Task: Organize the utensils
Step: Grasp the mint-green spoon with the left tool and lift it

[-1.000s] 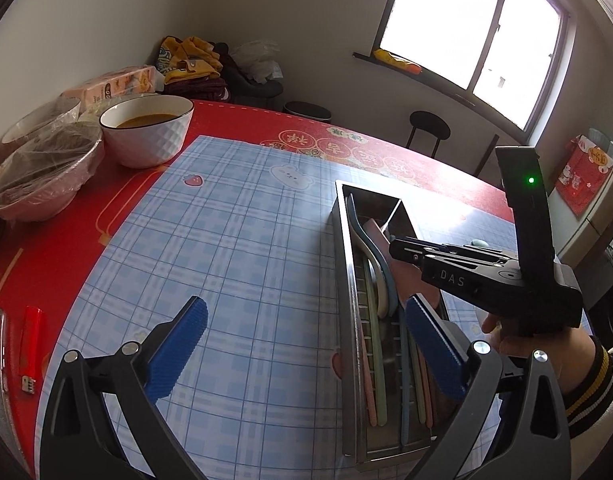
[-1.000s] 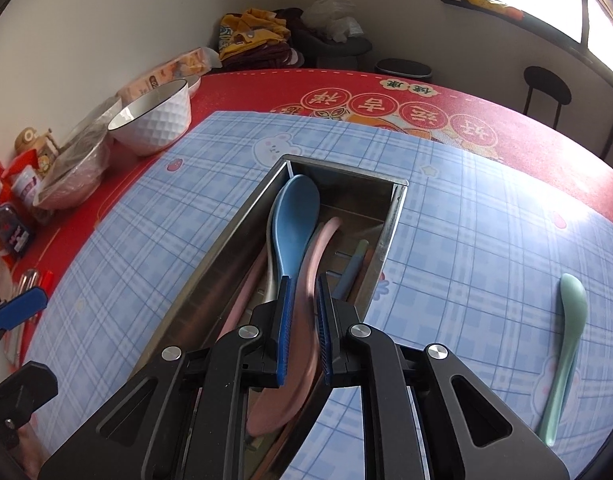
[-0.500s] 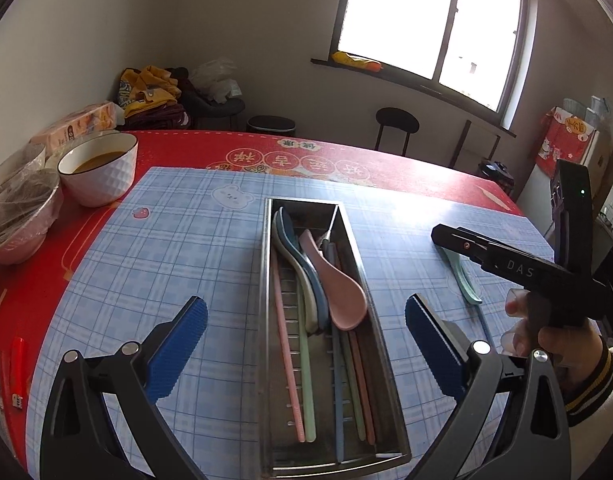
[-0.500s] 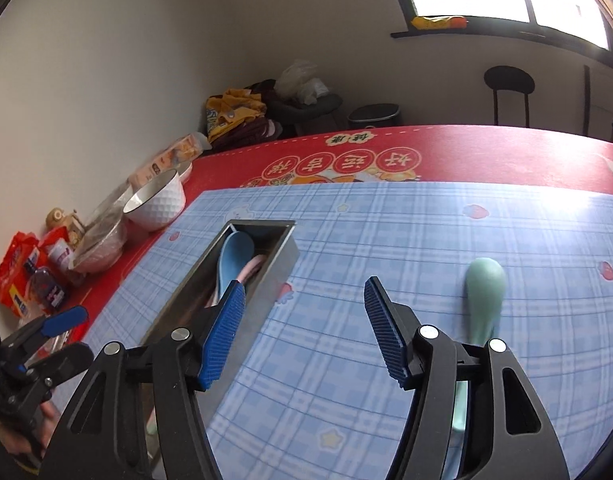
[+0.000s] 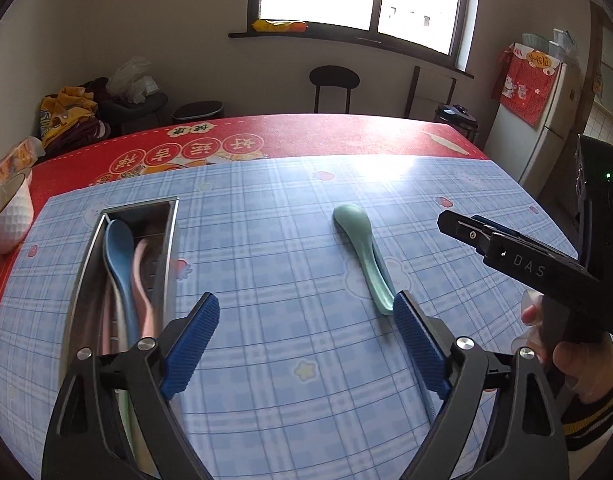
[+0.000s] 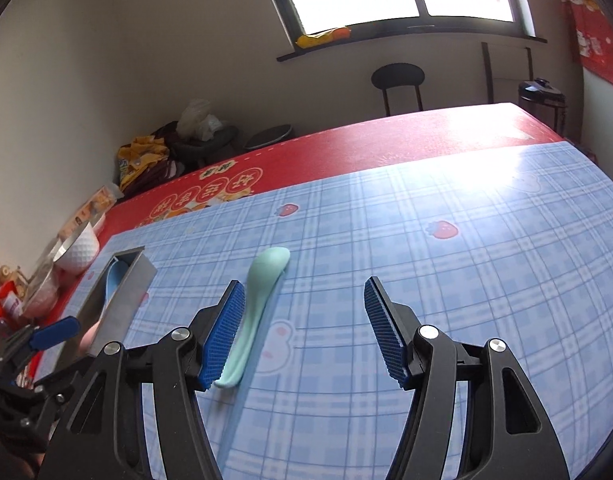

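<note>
A mint-green spoon (image 5: 362, 252) lies alone on the blue plaid mat, bowl away from me. My left gripper (image 5: 306, 332) hovers just short of its handle end. Its jaws are closing with nothing between them, and the handle tip sits by the right pad. My right gripper (image 6: 302, 320) stands open over the mat, with the green spoon (image 6: 262, 284) lying just beside its left pad (image 6: 222, 336) and not gripped. A steel utensil tray (image 5: 166, 248) on the left holds a blue spoon (image 5: 118, 248), a pink spoon (image 5: 140, 276) and other utensils.
A white bowl (image 5: 8, 216) and snack packets stand on the red tablecloth at the far left. The mat reaches the table's right edge, with a fridge (image 5: 546, 132) beyond it. A stool (image 5: 332, 80) stands behind the table. A hand holds the right gripper's body (image 5: 546, 268) at right.
The right gripper opened and left the pink spoon in the tray. Both grippers swung right from the tray to the green spoon. The left jaws now stand narrower.
</note>
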Available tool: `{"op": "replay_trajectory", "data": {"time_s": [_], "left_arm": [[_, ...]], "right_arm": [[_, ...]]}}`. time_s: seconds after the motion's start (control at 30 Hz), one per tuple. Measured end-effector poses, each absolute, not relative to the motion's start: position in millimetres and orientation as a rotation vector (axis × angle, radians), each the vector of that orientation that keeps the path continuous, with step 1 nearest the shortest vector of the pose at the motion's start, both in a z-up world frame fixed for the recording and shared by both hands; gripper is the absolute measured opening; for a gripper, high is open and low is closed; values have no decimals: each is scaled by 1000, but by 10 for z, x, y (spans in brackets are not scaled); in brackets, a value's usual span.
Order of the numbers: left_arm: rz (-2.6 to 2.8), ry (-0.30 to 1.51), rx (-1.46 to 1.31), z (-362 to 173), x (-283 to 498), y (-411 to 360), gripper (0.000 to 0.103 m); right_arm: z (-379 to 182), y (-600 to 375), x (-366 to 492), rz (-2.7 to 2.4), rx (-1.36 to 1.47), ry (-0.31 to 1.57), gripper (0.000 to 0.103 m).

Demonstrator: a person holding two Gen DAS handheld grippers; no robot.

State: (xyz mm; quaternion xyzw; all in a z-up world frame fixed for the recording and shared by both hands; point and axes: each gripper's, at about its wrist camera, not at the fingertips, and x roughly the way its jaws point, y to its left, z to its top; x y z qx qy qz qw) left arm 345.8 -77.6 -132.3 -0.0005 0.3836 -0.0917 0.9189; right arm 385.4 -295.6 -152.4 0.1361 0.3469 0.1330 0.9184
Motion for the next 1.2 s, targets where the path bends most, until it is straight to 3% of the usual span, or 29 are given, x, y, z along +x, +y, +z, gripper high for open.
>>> {"op": "replay_trajectory", "data": {"time_s": [0.07, 0.13, 0.2, 0.3, 0.53, 0.63, 1.2], "left_arm": [[-205, 835, -19, -1436, 3640, -890, 70], [-228, 882, -47, -1542, 3812, -978, 47], [-258, 920, -70, -1623, 3952, -1071, 30], [-280, 946, -108, -1698, 4114, -1133, 20], [-290, 974, -199, -1776, 4375, -1171, 18], [-285, 987, -197, -1822, 4440, -1192, 12], [-319, 951, -159, -1842, 4633, -1250, 17]], "right_arm": [[-1566, -3020, 3891, 265, 311, 735, 60], [-1607, -3094, 3907, 224, 318, 755, 60], [-1644, -3135, 3920, 199, 335, 772, 60], [-1673, -3201, 3937, 195, 374, 783, 60], [-1625, -3211, 3911, 220, 396, 765, 60], [-1616, -3228, 3906, 223, 409, 762, 60], [-1608, -3271, 3911, 242, 443, 765, 60]]}}
